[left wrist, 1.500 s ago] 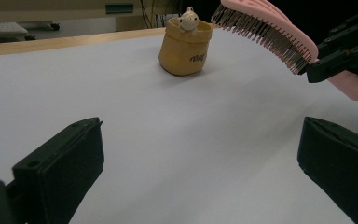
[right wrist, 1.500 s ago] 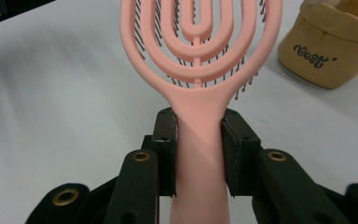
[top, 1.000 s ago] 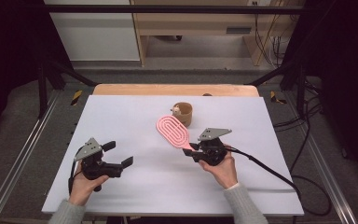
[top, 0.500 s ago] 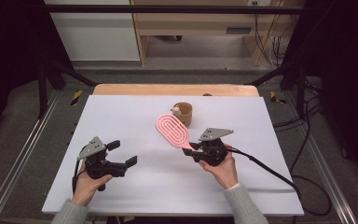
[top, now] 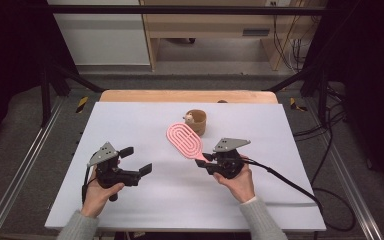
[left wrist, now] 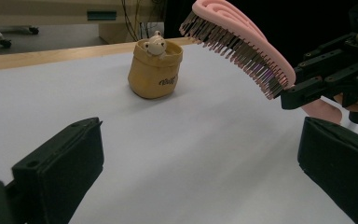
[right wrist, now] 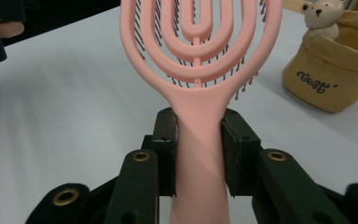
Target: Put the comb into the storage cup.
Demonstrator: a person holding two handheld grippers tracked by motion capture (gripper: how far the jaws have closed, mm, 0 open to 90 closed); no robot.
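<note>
White surface (top: 145, 200) with a bare wooden strip (top: 145, 96) along its far edge. A small tan pot (top: 198, 122) with a toy bear at its rim stands directly on the surface, near the far middle.

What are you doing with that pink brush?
A person holds a gripper in each hand over a white table. The right gripper is clamped on the handle of a pink hairbrush, holding it up off the table, bristles down. The left gripper is open and holds nothing. A small tan pot with a toy bear inside stands just behind the brush.
</note>
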